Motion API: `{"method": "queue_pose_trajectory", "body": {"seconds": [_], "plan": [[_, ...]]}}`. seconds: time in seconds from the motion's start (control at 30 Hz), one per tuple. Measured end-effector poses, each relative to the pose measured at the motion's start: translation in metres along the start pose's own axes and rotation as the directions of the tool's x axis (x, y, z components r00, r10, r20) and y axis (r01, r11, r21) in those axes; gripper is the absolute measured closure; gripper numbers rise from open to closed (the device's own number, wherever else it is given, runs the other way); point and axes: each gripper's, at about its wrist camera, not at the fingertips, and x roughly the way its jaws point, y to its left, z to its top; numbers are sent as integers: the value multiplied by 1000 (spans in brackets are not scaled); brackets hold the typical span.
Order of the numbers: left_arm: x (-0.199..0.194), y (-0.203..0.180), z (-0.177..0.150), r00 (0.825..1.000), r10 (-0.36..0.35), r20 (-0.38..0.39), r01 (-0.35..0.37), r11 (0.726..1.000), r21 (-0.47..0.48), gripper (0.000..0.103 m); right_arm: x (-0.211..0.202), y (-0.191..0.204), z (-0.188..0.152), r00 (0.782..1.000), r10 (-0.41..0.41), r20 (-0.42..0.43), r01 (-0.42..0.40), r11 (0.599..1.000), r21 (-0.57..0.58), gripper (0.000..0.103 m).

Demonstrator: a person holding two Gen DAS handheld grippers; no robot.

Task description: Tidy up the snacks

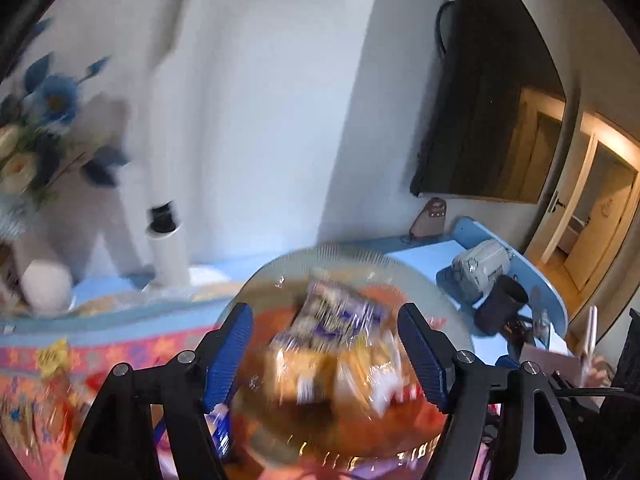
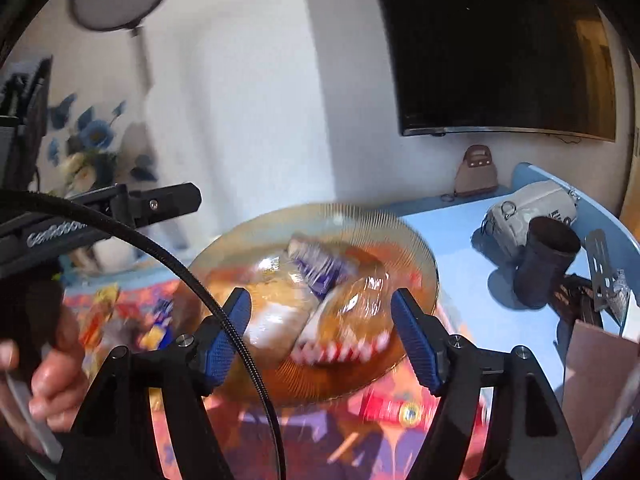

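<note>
Though blurred beyond reading on every snack wrapper (image 2: 320,304) in the glass plate (image 2: 416,248): left gripper (image 1: 326,354) spread, right gripper (image 2: 320,338) spread, nothing pinched.

Amber ribbed glass plate (image 2: 416,248), purple-and-white wrapper (image 2: 320,270) among golden packets (image 2: 356,312), a red-and-white one (image 2: 340,354). Blue table (image 2: 460,240), orange-pink flowered cloth (image 1: 120,344), blue flowers (image 1: 56,100).
</note>
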Motion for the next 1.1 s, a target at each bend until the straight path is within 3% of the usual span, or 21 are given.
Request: {"method": "queue_pose_trajectory", "body": {"seconds": [0.07, 0.17, 0.3, 0.43, 0.53, 0.6, 0.67, 0.73, 0.87, 1.1], "plan": [[-33, 18, -25, 999, 27, 24, -27, 1000, -12, 29, -15, 13, -14, 998, 53, 13, -53, 998, -24, 23], [-72, 44, -60, 992, 119, 44, -118, 992, -33, 27, -30, 38, -29, 994, 101, 49, -98, 994, -51, 21], [-113, 89, -118, 955, 294, 34, -290, 953, -91, 23, -29, 67, -42, 985, 164, 59, -159, 984, -80, 20], [-126, 136, -156, 921, 388, -34, -388, 905, -175, 22, -14, 73, -59, 979, 200, 34, -198, 978, -64, 19], [-124, 165, -172, 921, 387, -51, -386, 884, -263, 22, 0, 71, -70, 988, 153, -19, -153, 987, -49, 19], [-119, 174, -180, 926, 374, -53, -372, 875, -310, 22, 0, 71, -69, 981, 194, -19, -195, 979, -52, 19], [-111, 173, -184, 923, 374, -86, -382, 874, -301, 22, 1, 69, -70, 975, 219, -36, -220, 975, -42, 17], [-111, 167, -182, 927, 369, -69, -373, 886, -273, 22, 5, 68, -70, 974, 222, -51, -224, 974, -30, 17], [-105, 160, -182, 919, 384, -93, -395, 888, -234, 17, 9, 70, -71, 978, 196, -75, -199, 979, -36, 17], [-112, 165, -182, 923, 379, -67, -382, 883, -273, 17, 4, 87, -76, 985, 161, -60, -168, 978, -124, 12]]}}
